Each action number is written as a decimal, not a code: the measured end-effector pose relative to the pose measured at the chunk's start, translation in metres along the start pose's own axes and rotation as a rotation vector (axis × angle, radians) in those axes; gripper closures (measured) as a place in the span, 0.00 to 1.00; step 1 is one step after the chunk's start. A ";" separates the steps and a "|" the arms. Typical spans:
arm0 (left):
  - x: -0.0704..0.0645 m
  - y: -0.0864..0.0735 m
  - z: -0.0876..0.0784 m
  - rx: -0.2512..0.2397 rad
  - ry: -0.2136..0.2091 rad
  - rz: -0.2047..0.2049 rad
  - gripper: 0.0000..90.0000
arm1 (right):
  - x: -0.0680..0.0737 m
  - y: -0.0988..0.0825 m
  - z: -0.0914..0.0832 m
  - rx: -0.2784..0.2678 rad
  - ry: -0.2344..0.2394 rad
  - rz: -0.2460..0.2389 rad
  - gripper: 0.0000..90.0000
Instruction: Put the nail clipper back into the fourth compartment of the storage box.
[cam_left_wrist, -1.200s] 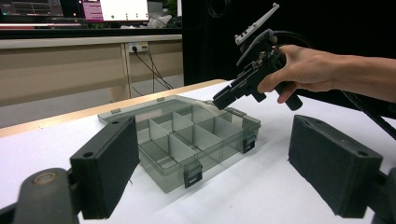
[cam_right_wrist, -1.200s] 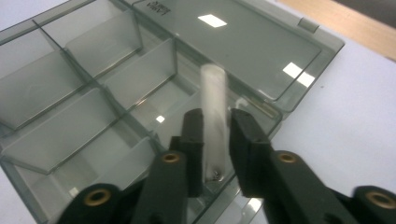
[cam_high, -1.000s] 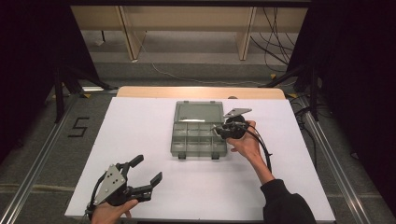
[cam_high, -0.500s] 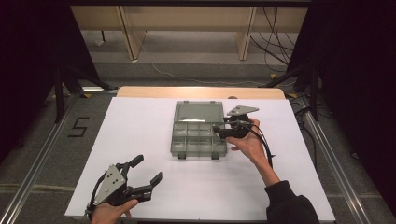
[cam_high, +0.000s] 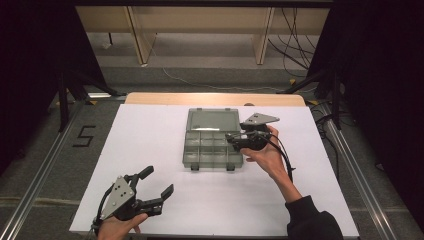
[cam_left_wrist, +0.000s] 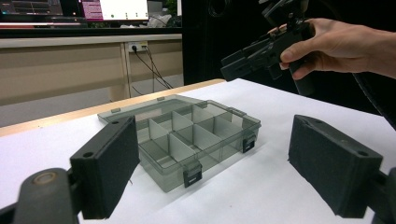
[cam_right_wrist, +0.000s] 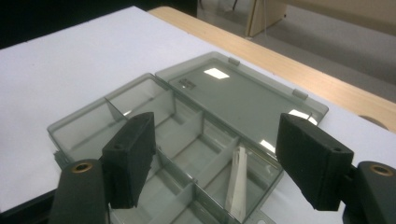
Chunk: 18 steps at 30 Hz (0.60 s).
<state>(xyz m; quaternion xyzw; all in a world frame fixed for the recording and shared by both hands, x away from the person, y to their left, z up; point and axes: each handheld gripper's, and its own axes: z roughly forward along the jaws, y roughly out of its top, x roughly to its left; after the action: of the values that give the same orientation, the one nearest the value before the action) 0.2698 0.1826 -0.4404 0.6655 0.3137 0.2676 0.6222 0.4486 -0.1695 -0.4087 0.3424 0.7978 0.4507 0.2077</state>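
A smoky clear compartment box (cam_high: 212, 147) lies mid-table with its lid (cam_high: 212, 120) folded flat to the far side. My right gripper (cam_high: 234, 139) hovers over the box's right-hand compartments. Its jaws have just been opening, and they stand open with nothing between the pads (cam_right_wrist: 313, 161). Below them a small white piece (cam_right_wrist: 236, 184) lies loose in one compartment of the box (cam_right_wrist: 154, 135). My left gripper (cam_high: 157, 182) rests near the table's front left, open and empty. Between its jaws the left gripper view shows the box (cam_left_wrist: 187, 135) and, above it, the right gripper (cam_left_wrist: 243, 60).
A white sheet (cam_high: 150, 135) covers the table, with the wooden edge (cam_high: 215, 98) bare at the far side. Metal rails (cam_high: 350, 165) run along both sides. Shelving legs and cables stand on the floor beyond.
My right gripper has lifted a little over the box's right side and its jaws have spread wider. The left gripper has stayed where it was.
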 end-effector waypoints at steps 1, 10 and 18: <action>0.000 0.000 0.000 0.000 0.000 0.000 0.17 | 0.001 0.001 -0.002 -0.005 0.003 -0.006 0.32; 0.001 0.000 0.000 0.001 0.002 0.004 0.17 | 0.009 0.005 -0.011 -0.042 0.010 -0.031 0.29; 0.000 0.000 0.000 0.001 0.002 0.000 0.17 | 0.015 0.006 -0.016 -0.047 0.014 -0.048 0.25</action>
<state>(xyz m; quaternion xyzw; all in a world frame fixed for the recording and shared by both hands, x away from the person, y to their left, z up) 0.2702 0.1826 -0.4405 0.6654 0.3145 0.2685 0.6215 0.4306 -0.1659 -0.3963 0.3151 0.7962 0.4668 0.2211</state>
